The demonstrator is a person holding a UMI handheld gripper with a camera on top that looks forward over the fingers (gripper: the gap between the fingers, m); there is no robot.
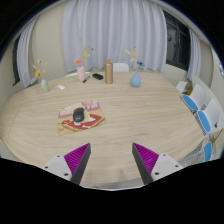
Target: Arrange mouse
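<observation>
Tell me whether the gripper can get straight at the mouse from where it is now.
Probably yes. The gripper is open, and the mouse lies well beyond its fingers, on a pad on the table, with only bare tabletop between them.

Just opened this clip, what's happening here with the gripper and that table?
A person is holding a handheld gripper over a round wooden table. Its fingers are open and hold nothing. Beyond them, a dark mouse lies on a reddish mat, untouched. Bottles and small items stand along the far edge of the table, and blue chairs sit at the side. The mouse has not been grasped.
</observation>
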